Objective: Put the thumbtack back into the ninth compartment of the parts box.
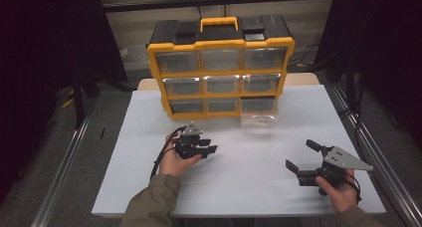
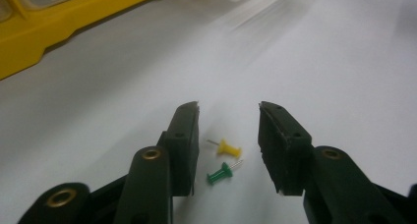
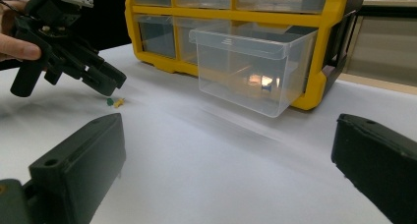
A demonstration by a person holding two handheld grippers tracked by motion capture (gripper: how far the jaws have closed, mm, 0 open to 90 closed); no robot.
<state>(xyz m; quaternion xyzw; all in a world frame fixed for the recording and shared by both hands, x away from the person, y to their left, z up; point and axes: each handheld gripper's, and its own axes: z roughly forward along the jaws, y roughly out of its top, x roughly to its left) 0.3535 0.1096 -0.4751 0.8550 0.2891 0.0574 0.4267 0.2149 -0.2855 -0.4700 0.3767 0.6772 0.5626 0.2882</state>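
Two pushpins, yellow pushpin (image 2: 228,148) and green pushpin (image 2: 219,174), are seen lying ungrasped on the white table (image 1: 249,157) between the unclenched left gripper (image 2: 228,108) jaws, right gripper (image 1: 299,158) held released, pulled-out clear drawer (image 3: 253,67) awaiting; pickup and deposit judged undone.

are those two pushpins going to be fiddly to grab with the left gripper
Probably. The yellow pushpin and green pushpin lie flat between the left gripper's broad jaws, so pinching one alone looks hard. Their round heads may roll or skid on the smooth white table.
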